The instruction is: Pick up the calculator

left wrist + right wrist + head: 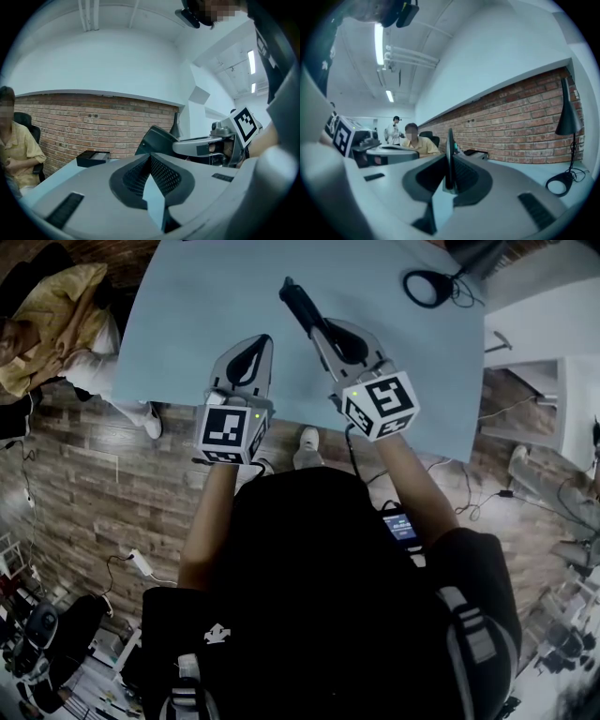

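Observation:
The calculator (298, 304) is a thin dark slab held on edge above the pale blue table (187, 315). My right gripper (317, 332) is shut on its near end, and the rest sticks out past the fingertips toward the table's far side. In the right gripper view (449, 165) the calculator (449, 147) shows edge-on between the pads. In the left gripper view the calculator (157, 139) appears as a tilted dark plate off to the right. My left gripper (262, 341) hangs beside the right one, shut and empty (149, 158).
A black desk lamp (427, 287) with a ring base and cable stands at the table's far right corner (567, 119). A small black box (93, 158) lies near the brick wall. A person in a yellow shirt (56, 320) sits at the table's left side.

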The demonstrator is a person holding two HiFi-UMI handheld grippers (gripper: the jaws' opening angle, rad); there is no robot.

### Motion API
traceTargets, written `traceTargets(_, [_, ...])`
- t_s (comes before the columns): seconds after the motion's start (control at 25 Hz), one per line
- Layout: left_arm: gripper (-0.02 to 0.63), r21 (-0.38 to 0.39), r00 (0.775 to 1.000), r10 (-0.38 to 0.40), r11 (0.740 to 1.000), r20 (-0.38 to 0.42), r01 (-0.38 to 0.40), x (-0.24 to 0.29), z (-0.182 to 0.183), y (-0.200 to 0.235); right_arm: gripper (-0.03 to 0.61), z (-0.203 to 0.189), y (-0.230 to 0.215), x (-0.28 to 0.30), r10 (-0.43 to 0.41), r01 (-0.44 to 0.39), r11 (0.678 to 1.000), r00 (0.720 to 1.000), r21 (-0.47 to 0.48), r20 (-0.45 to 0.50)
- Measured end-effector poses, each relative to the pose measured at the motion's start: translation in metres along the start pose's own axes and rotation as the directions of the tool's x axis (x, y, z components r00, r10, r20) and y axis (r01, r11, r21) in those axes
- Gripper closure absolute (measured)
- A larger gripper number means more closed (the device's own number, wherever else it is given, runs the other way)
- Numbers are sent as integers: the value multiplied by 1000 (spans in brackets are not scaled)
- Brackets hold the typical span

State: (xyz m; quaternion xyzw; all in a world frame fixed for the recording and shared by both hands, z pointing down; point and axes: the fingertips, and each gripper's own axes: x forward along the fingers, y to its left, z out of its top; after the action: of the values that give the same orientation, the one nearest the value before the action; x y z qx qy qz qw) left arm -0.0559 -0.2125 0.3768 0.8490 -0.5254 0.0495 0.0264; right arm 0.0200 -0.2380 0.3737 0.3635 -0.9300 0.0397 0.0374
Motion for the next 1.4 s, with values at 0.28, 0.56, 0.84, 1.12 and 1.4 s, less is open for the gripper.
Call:
traceTargets(0.28, [609,1,1000,-17,1000,13,17,-29,3,9,532,6,33,-2,-20,19,1000,1000,6,15])
traceTargets(0.56, [609,-10,999,-39,999,32,40,-67,5,14,532,9,75,-10,-40,40,999,999,-4,30])
traceTargets(0.84, [609,0,996,-71,997,57,71,-98,7,17,532,14,109,-20,-69,70,997,997,-13,46])
traceTargets(1.12, [609,0,991,-102,995,82,102,-130,11,12,532,16,139,-37,-103,104,994,993,-18,51])
traceTargets(1.4, [609,-26,987,-122,992,105,125,-152,10,6,532,15,163,-51,-117,118,993,992,-24,51])
